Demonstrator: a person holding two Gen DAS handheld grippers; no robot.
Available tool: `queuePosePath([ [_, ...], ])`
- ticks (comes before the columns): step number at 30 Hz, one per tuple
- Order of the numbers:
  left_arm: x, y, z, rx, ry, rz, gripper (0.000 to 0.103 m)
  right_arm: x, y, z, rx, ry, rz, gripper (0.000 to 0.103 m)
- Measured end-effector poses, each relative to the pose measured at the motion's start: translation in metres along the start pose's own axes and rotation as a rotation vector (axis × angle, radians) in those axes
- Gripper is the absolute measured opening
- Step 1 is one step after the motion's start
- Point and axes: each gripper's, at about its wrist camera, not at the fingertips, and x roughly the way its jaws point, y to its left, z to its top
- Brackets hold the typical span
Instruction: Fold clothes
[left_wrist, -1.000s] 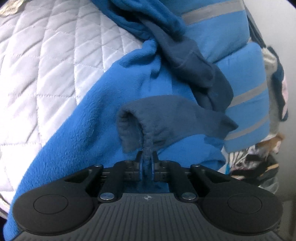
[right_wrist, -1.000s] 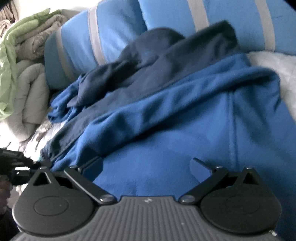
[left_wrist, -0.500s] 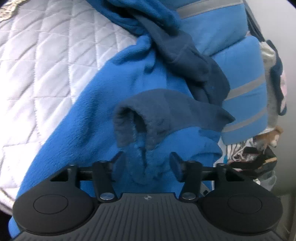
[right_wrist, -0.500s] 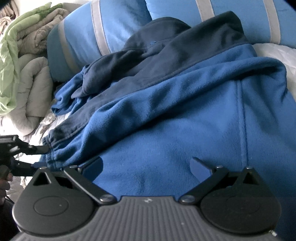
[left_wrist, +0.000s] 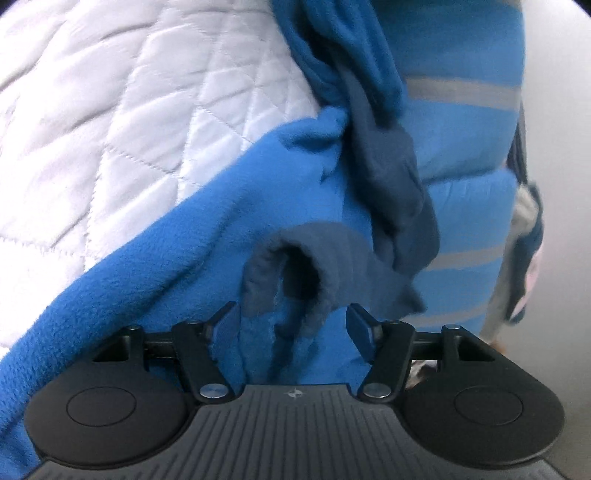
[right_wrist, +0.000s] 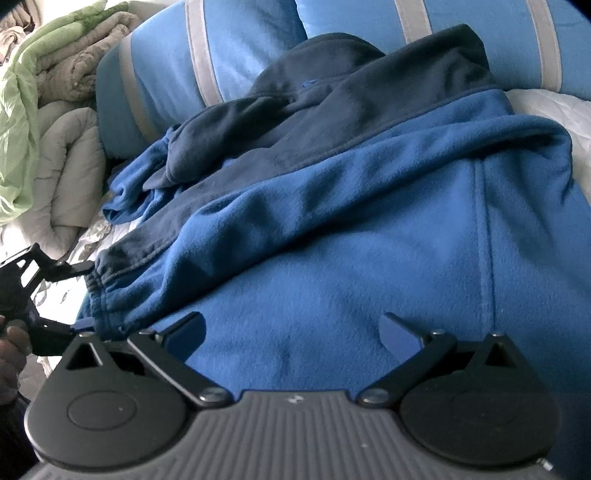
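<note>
Both claws stand open, the left claw (left_wrist: 291, 317) around the dark cuff (left_wrist: 295, 266) without pressing it, the right claw (right_wrist: 291, 326) over the soft, light blue fleece (right_wrist: 369, 258) on the bed (left_wrist: 110, 110); I would pinch the thick cuff.

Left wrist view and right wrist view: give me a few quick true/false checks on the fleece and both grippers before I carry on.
1. The left gripper is clamped shut on the dark cuff. False: it is open, with the cuff loose between its fingers.
2. The fleece top lies on a white quilted cover. True.
3. The right gripper is open over the blue fleece. True.
4. The striped pillows are red. False: they are blue with grey stripes.
</note>
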Motion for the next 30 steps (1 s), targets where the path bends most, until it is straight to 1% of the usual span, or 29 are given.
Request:
queuePosePath([
  [2, -0.001, 0.001, -0.001, 0.001, -0.013, -0.01, 0.058, -0.001, 0.0, 0.0, -0.001, 0.002, -0.001, 0.103],
  [4, -0.002, 0.002, -0.003, 0.008, -0.021, -0.009, 0.048, -0.001, 0.001, 0.0, -0.001, 0.002, -0.001, 0.103],
  [5, -0.002, 0.002, -0.003, 0.005, -0.02, -0.009, 0.04, -0.001, 0.001, 0.0, -0.003, 0.003, -0.003, 0.103],
  [7, -0.002, 0.003, -0.004, -0.003, -0.01, -0.02, 0.033, -0.001, 0.002, 0.001, -0.007, 0.005, -0.005, 0.103],
  [10, -0.001, 0.001, -0.005, 0.008, -0.008, -0.044, 0.03, -0.001, 0.002, 0.001, -0.011, 0.006, -0.008, 0.103],
  [13, 0.001, -0.001, -0.006, 0.029, -0.015, -0.053, 0.022, -0.001, 0.002, 0.001, -0.013, 0.004, -0.008, 0.103],
  [18, 0.01, -0.001, -0.007, 0.063, -0.018, -0.008, 0.022, 0.001, 0.003, -0.001, -0.024, -0.005, -0.009, 0.103],
  [22, 0.014, -0.005, -0.008, 0.111, -0.011, -0.008, 0.021, 0.002, 0.004, -0.003, -0.031, -0.008, -0.012, 0.103],
  [27, 0.011, -0.015, -0.013, 0.172, 0.0, -0.035, 0.018, 0.002, 0.003, -0.004, -0.039, -0.016, -0.007, 0.103],
  [30, 0.007, -0.025, -0.014, 0.206, 0.001, -0.075, 0.018, 0.002, 0.003, -0.005, -0.044, -0.017, -0.007, 0.103],
])
